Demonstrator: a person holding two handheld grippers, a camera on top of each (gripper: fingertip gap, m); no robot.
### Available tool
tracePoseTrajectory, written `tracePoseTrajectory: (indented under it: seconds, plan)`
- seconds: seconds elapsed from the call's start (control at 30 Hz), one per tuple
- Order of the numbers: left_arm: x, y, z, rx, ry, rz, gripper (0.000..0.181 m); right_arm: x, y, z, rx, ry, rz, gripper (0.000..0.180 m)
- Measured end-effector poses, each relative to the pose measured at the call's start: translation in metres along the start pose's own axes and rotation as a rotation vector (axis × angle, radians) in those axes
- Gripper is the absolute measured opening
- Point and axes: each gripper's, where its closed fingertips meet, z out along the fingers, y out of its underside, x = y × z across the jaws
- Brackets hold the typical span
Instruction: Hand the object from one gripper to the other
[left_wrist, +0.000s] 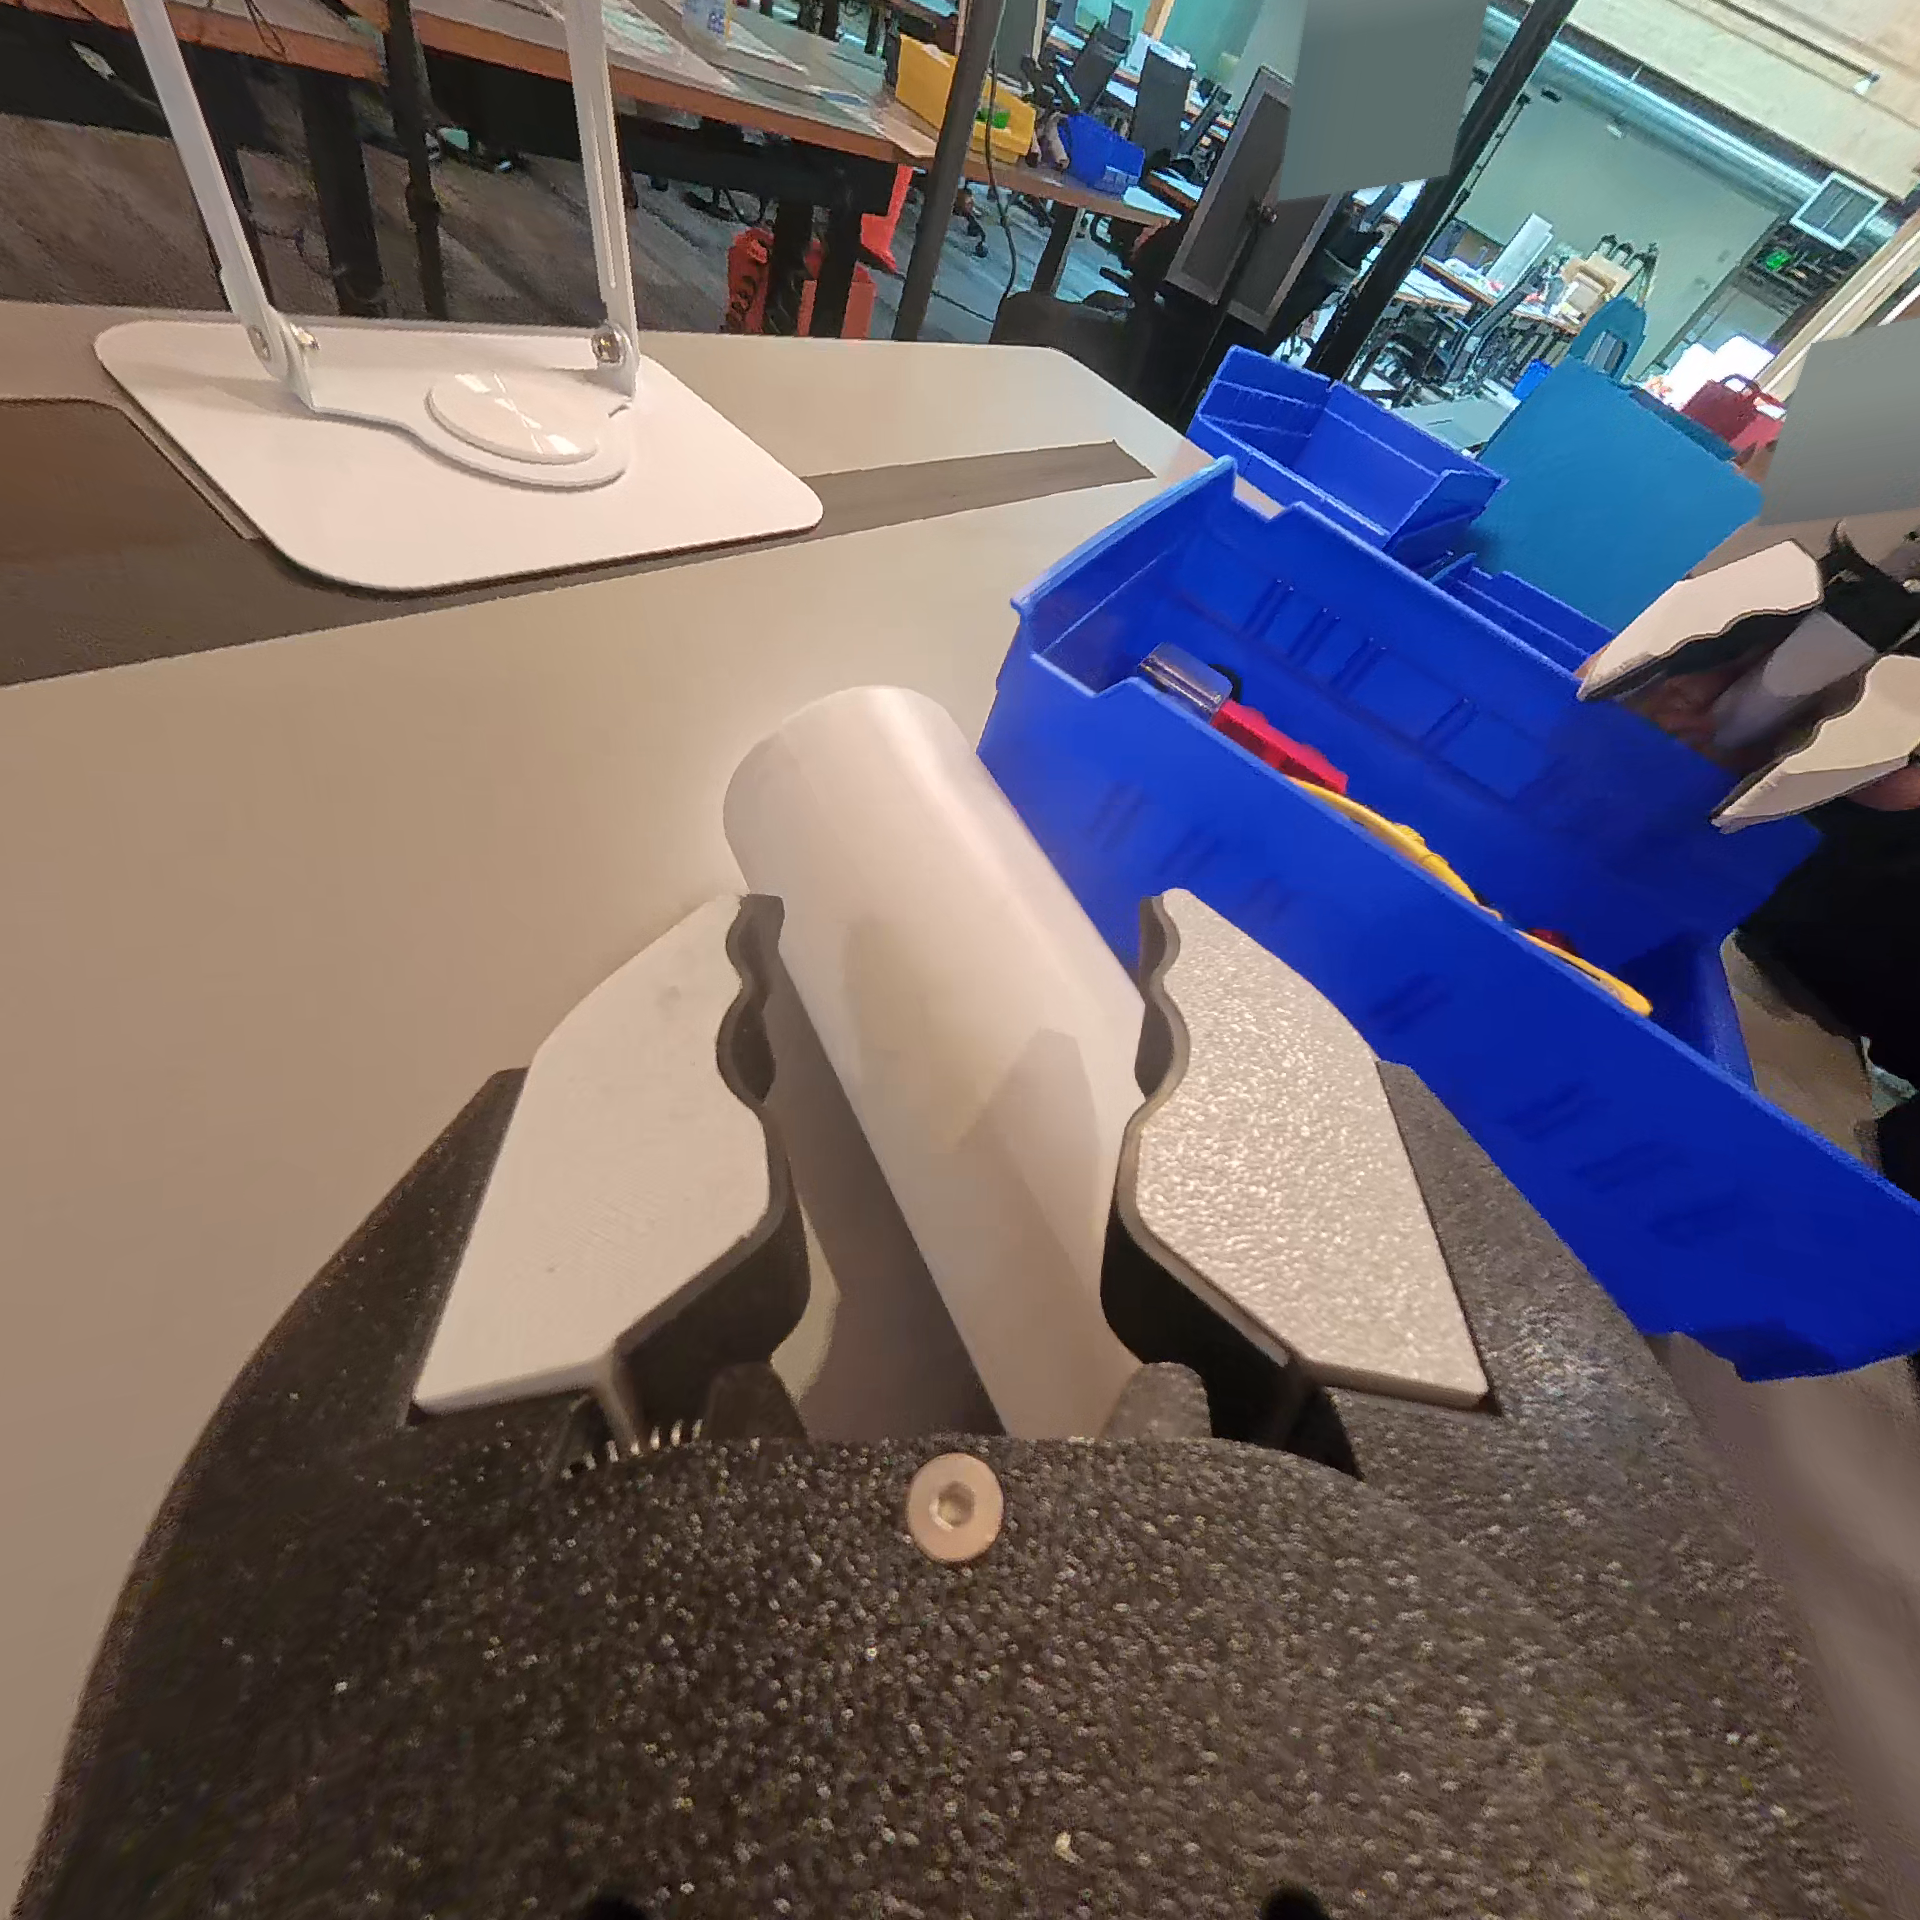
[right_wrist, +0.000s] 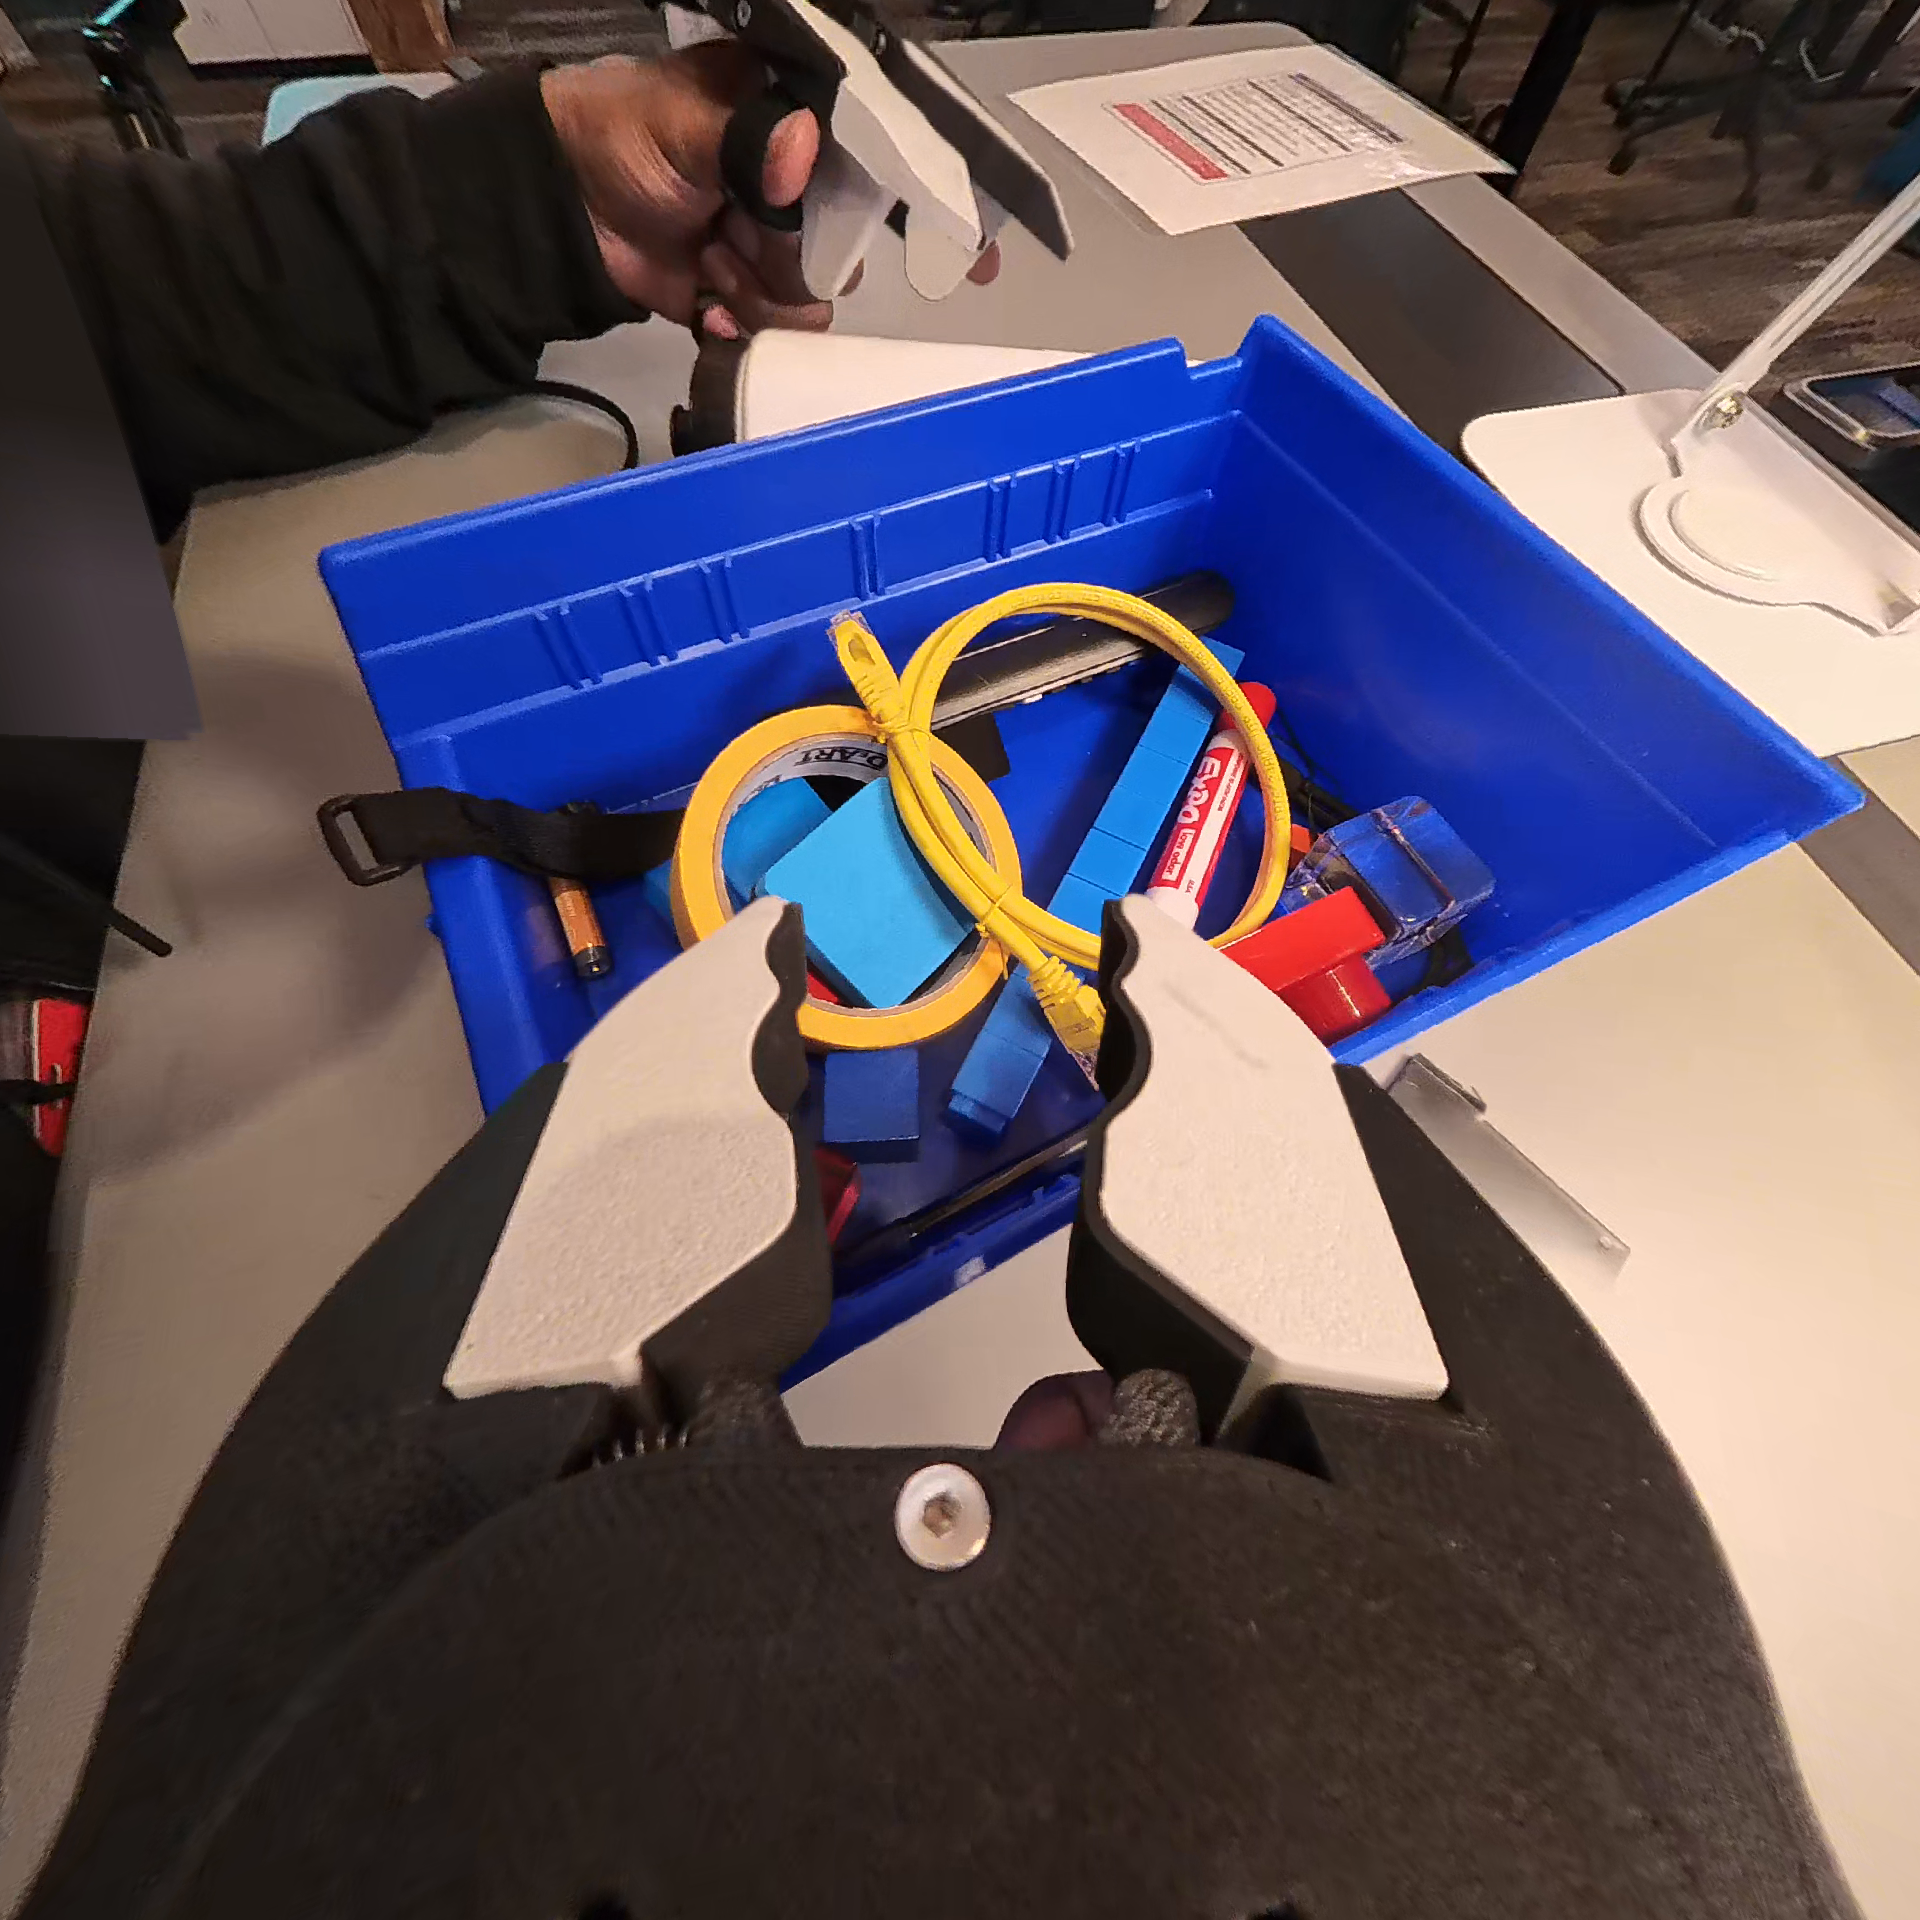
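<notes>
A white cylinder shows between the fingers of my left gripper, running along them and past their tips. The jaws stand wide apart, with a dark gap beside the left finger. In the right wrist view the cylinder lies low behind the blue bin. The hand-held left gripper hovers just above it, with no finger around it. My right gripper is open and empty over the bin's near part. It also shows at the right edge of the left wrist view.
The bin holds a yellow tape roll, a yellow cable, blue blocks, a marker, a red part and a battery. A white lamp base stands on the grey table. More blue bins stand beyond. Across from one pair of fingers to the other is roughly 30 cm.
</notes>
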Motion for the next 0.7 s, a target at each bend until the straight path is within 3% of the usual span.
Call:
tracePoseTrajectory:
  seconds: [0.37,0.7]
  plan:
    - [0.06,-0.034,0.007,-0.079,-0.049,0.252,0.067,-0.036,-0.009,0.01,0.011,-0.082,-0.05,0.053]
    - [0.115,-0.024,0.061,-0.434,0.003,0.526,0.054,-0.05,-0.011,0.005,0.047,-0.155,-0.073,0.049]
